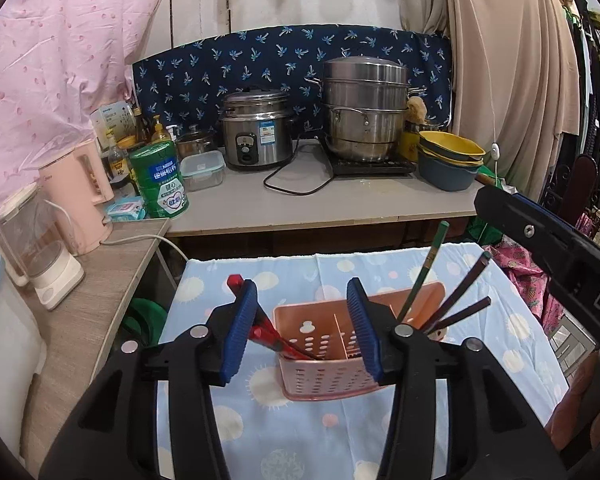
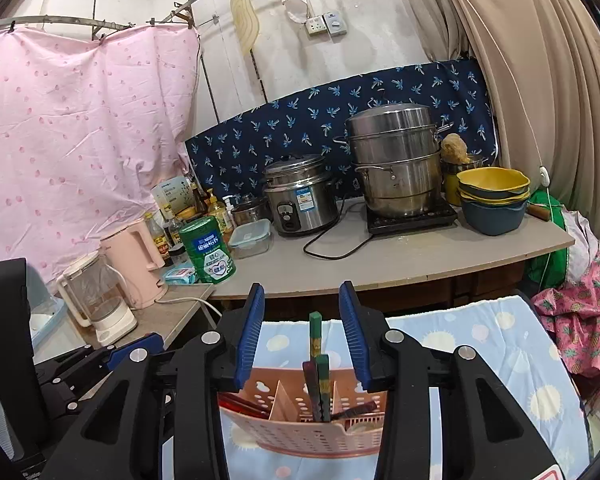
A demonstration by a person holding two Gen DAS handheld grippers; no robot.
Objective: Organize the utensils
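A pink perforated utensil basket (image 1: 324, 376) (image 2: 300, 436) stands on the blue dotted cloth (image 1: 268, 428). Red chopsticks (image 1: 268, 338) lean left out of its left compartment, passing behind my left gripper's left pad. A green chopstick (image 1: 426, 272) and dark brown chopsticks (image 1: 464, 300) stick up from the right compartment. My left gripper (image 1: 302, 328) hovers open just in front of the basket, its pads pressing on nothing. My right gripper (image 2: 302, 336) is open above the basket; green chopsticks (image 2: 315, 344) stand free in the gap between its pads.
Behind the cloth-covered table runs a counter (image 1: 340, 204) with a rice cooker (image 1: 256, 136), a steel steamer pot (image 1: 364, 112), stacked bowls (image 1: 450, 160) and a green can (image 1: 160, 180). A pink kettle (image 1: 80, 196) and a glass kettle (image 1: 40, 248) stand on the left shelf.
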